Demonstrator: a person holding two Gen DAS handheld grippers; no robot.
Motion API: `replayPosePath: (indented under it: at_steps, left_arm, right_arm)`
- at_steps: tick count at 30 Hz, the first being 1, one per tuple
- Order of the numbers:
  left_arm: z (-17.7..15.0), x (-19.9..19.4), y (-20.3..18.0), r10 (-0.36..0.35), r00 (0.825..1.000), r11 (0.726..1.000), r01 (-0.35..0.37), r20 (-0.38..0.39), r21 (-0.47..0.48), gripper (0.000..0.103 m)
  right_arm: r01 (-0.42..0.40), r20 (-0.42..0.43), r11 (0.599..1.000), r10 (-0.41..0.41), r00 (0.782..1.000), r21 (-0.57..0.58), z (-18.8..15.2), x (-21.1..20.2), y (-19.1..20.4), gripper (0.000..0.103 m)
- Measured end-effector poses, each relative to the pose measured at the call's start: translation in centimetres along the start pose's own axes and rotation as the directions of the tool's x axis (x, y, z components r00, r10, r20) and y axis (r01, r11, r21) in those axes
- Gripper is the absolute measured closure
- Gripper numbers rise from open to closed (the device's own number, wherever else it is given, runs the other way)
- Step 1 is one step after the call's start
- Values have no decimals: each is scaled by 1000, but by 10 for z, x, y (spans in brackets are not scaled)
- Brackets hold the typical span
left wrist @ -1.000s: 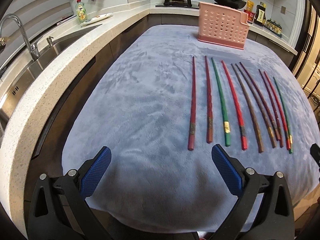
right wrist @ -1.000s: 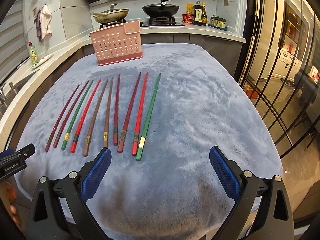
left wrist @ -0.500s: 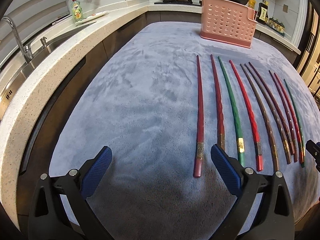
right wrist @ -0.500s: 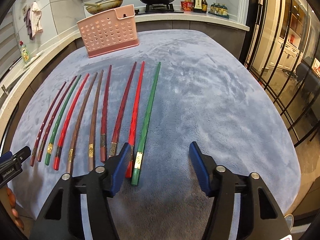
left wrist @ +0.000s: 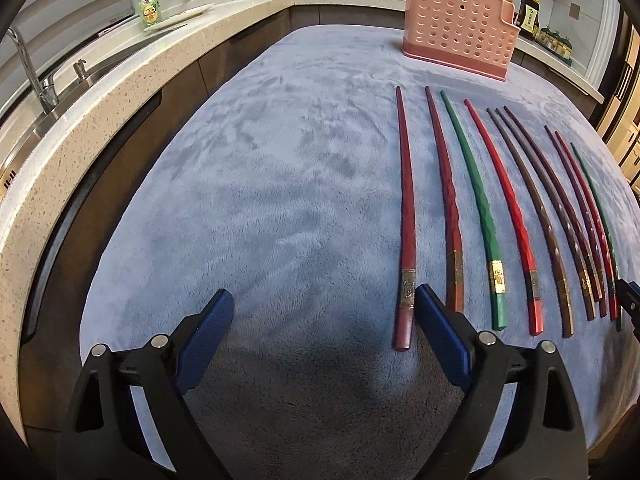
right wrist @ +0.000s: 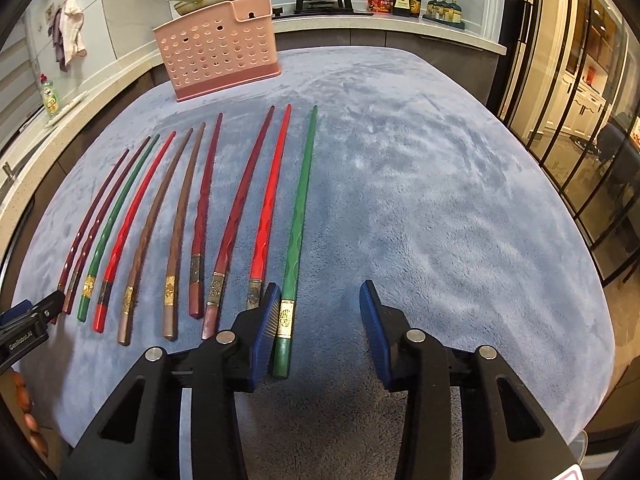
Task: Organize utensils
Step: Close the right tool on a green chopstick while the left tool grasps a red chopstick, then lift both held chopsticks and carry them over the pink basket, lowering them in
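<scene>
Chopsticks: we count ten long, slender, tapered chopsticks (right wrist: 208, 204) lying side by side in a fanned row on the grey-blue plush cloth (right wrist: 420, 200), thin tips toward the far end, thick ends toward us.
Colours: dark maroon, green, bright red and brown; most carry a gold or brass patterned band near the thick end.
Rightmost stick: a green chopstick with a gold band (right wrist: 298, 232), set slightly apart from the red one beside it.
Leftmost stick: a dark red chopstick with a brass band (left wrist: 405, 216).
Holder: we see a pink perforated plastic utensil caddy (right wrist: 218, 50) standing upright on the cloth beyond the tips, well apart from them.
Right gripper (right wrist: 316, 304): spread open, holding nothing; the green stick's thick end lies between its blue pads, just beside the left pad (right wrist: 264, 328).
Left gripper (left wrist: 322, 314): wide open and empty; the dark red stick's thick end lies just inside its right pad (left wrist: 440, 336).
</scene>
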State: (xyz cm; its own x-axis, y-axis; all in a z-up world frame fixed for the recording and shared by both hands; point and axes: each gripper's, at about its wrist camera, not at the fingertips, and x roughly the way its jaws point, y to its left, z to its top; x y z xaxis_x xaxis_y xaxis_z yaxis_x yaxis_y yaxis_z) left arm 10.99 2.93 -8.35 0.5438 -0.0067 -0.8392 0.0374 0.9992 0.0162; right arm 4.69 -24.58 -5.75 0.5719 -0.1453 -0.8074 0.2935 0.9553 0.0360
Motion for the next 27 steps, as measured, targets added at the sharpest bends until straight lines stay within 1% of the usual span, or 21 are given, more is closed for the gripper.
replayPosePath:
  at_steps: [2, 4, 5, 6, 7, 8, 10, 11, 12, 13, 16, 20, 24, 27]
  left_arm:
    - [-1, -2, 1, -12, 1000, 1000, 12, -2, -3, 23]
    - [-1, -4, 1, -24, 1000, 1000, 24, 0, -4, 36]
    - [-1, -6, 1, -35, 999, 999, 35, 1, -3, 39]
    - [-1, -6, 0, -42, 999, 999, 42, 1, -1, 45]
    - [-1, -7, 0, -51, 999, 999, 51, 0, 0, 52]
    - [-1, -8, 0, -63, 998, 998, 63, -1, -1, 57]
    - [0, -10, 0, -80, 997, 997, 80, -2, -1, 76]
    - [1, -11, 0, -91, 996, 996, 91, -5, -1, 81]
    - [2, -12, 0, -107, 994, 994, 107, -8, 0, 89]
    - [3, -12, 0, -112, 994, 994, 112, -9, 1, 91]
    - [6, -17, 0, -129, 992, 992, 129, -9, -1, 92]
    - [11, -30, -1, -137, 991, 991, 137, 13, 6, 93]
    - [22, -50, 3, -147, 988, 989, 148, 48, 1, 94]
    - [34, -67, 8, -161, 984, 987, 162, 82, -14, 95]
  right_arm:
    - [-2, 0, 1000, 2, 1000, 5, -1, -1, -3, 76]
    - [-9, -2, 1000, 9, 1000, 10, -1, -3, -7, 82]
    - [-12, -2, 1000, 12, 1000, 10, -2, -3, -8, 86]
    - [-15, -2, 1000, 15, 1000, 10, -2, -4, -10, 90]
    - [-19, -2, 1000, 19, 1000, 10, -2, -5, -11, 91]
    - [-24, -3, 1000, 24, 1000, 11, -3, -6, -12, 95]
    - [-26, -3, 1000, 26, 1000, 13, -4, -8, -14, 95]
    - [-27, -1, 1000, 27, 1000, 14, -5, -10, -15, 95]
    - [-26, 2, 1000, 26, 1000, 15, -5, -11, -16, 95]
    - [-25, 5, 1000, 25, 1000, 16, -5, -13, -18, 95]
    - [-28, 20, 999, 28, 999, 23, -4, -21, -23, 95]
    - [-39, 60, 999, 37, 998, 27, 5, -39, -29, 95]
    - [-67, 111, 997, 62, 992, 42, 20, -62, -35, 96]
    - [-88, 162, 995, 80, 984, 46, 37, -82, -37, 96]
